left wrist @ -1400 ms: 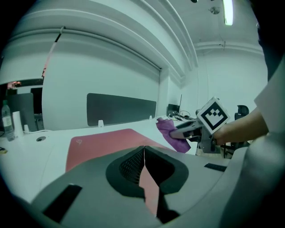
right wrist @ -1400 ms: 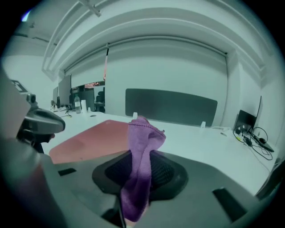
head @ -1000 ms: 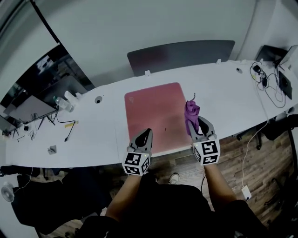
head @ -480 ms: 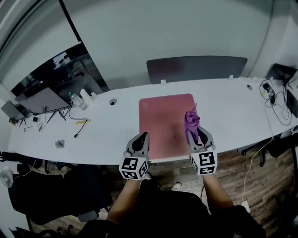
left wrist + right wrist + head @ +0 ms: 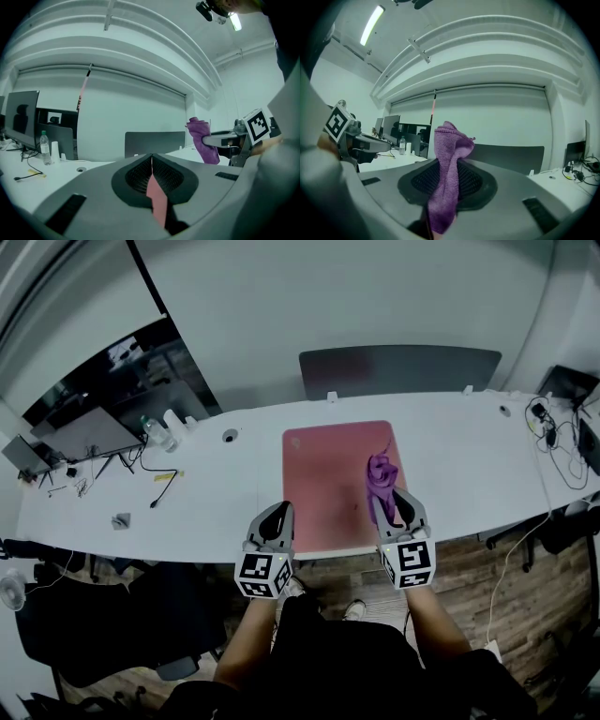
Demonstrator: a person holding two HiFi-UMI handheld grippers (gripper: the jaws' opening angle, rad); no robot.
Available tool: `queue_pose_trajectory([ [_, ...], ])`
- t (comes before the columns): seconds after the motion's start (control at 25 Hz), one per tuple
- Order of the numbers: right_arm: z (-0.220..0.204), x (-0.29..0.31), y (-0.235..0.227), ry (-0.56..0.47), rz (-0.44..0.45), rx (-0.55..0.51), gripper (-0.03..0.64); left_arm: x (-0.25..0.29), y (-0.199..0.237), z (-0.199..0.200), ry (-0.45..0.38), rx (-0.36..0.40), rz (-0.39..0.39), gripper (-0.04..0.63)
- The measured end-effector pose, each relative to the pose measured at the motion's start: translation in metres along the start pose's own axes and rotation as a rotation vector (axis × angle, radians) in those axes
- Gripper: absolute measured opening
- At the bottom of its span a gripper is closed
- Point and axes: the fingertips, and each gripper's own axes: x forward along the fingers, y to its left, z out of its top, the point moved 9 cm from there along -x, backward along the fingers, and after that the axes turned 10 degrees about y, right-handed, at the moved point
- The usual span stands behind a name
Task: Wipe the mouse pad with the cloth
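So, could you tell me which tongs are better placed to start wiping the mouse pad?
Right. The right tongs are shut on the cloth, held over the pad's right edge; the left tongs are shut and empty.

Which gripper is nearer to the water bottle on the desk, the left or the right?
Left. The left gripper is at the desk's near edge, right of the water bottle; the right gripper, holding the cloth, is farther right.

Bench: a long white bench (image 5: pixel 469 456) was backed by a grey panel (image 5: pixel 398 371).
Wall: a plain pale wall (image 5: pixel 375 296) was seen behind.
Floor: wood planks (image 5: pixel 480 566) were laid.
Light: a ceiling strip lamp (image 5: pixel 371 24) was lit.
Left end: a monitor (image 5: pixel 86 435) was stood.
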Motion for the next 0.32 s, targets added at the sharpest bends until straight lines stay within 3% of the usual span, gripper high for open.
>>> queue_pose_trajectory([
  [0.32,-0.0041,0.0073,0.0024,0.015,0.008,-0.010,0.109,-0.0029,0.0015,-0.0027,0.004,0.028,0.009,0.023],
])
